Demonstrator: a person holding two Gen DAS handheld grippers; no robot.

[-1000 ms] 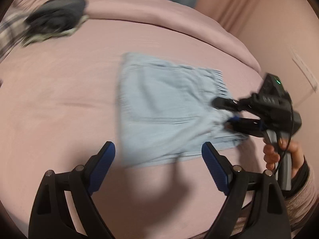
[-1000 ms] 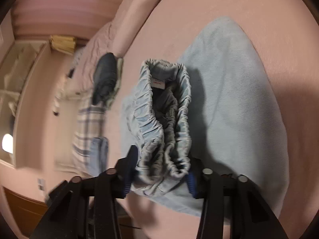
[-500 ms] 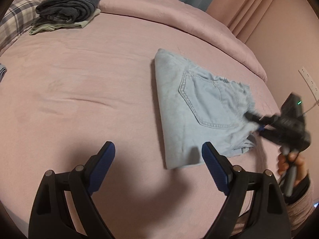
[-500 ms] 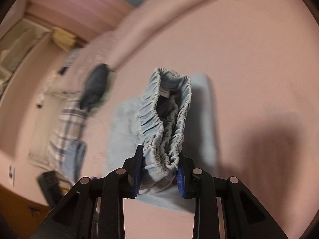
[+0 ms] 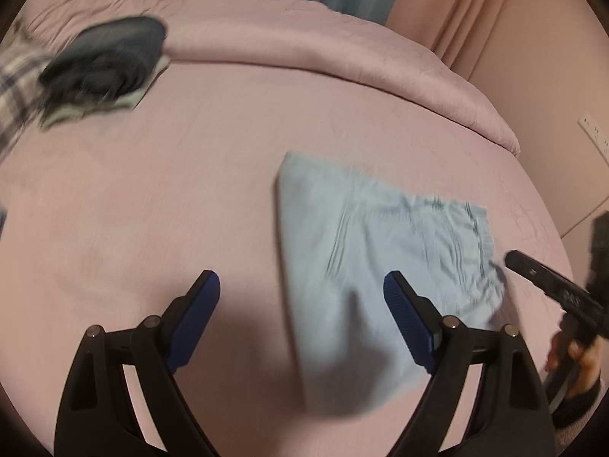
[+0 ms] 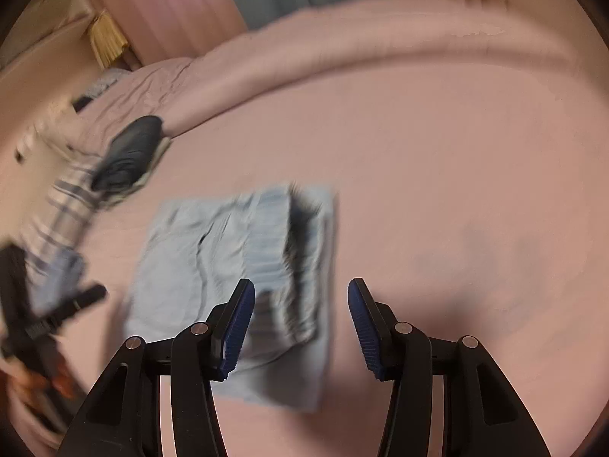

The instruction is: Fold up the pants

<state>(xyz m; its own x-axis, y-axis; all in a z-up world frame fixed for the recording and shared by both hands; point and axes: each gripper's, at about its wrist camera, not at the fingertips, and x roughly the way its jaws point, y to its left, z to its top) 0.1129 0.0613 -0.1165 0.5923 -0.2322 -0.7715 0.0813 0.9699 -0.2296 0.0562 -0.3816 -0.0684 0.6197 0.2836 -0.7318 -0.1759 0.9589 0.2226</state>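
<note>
The light blue denim pants (image 5: 365, 266) lie folded in a flat bundle on the pink bed, with the gathered waistband toward the right. They also show in the right wrist view (image 6: 243, 266), blurred. My left gripper (image 5: 300, 304) is open and empty above the near left part of the pants. My right gripper (image 6: 300, 320) is open and empty just above the waistband end; it also shows at the right edge of the left wrist view (image 5: 552, 289). The left gripper appears at the left edge of the right wrist view (image 6: 53, 316).
A folded dark garment on a pale one (image 5: 102, 64) lies at the far left of the bed, next to plaid fabric (image 5: 15, 87). A rolled pink duvet (image 5: 342, 53) runs along the back. A wall with a socket (image 5: 593, 133) stands at the right.
My right gripper has opened and let go of the waistband, then drawn back and up. The pants now lie flat on the bed. My left gripper has shifted but stays open.
</note>
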